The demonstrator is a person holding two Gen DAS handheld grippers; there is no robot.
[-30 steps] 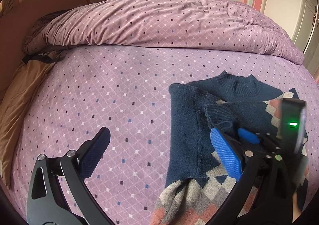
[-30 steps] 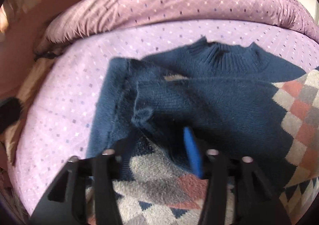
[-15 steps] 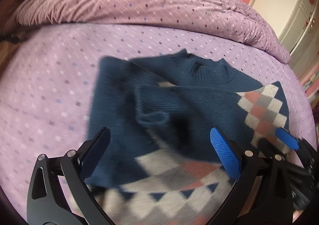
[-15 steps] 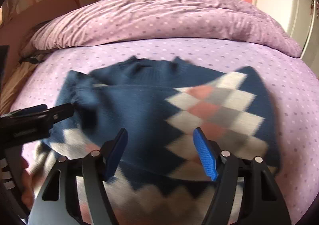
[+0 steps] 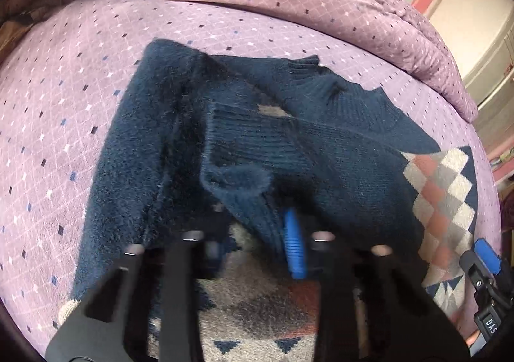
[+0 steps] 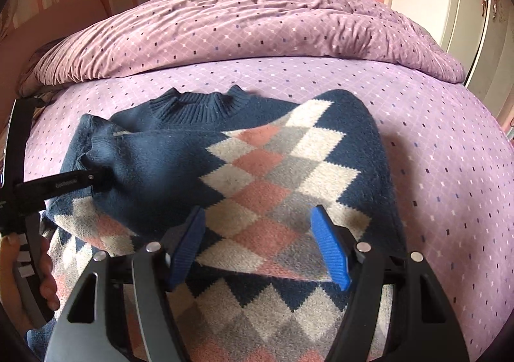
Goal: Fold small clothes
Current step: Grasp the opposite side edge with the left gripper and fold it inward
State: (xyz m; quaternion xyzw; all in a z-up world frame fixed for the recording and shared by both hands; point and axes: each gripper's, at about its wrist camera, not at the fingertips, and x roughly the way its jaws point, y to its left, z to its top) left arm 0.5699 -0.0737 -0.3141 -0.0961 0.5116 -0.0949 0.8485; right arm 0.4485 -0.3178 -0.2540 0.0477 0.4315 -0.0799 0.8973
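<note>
Sweaters: one (image 6: pixel 244 175) — navy, argyle diamonds, sleeve folded across.
Left gripper (image 5: pixel 257 233): just closed, pinching the sleeve's cuff.
Right gripper (image 6: pixel 260 243): spread — above the sweater.

Soft daylight fills both fisheye views, edges bowed and dark-cornered, with motion blur smearing the left gripper (image 5: pixel 257 233) and nearby sweater (image 5: pixel 337 169).
</note>
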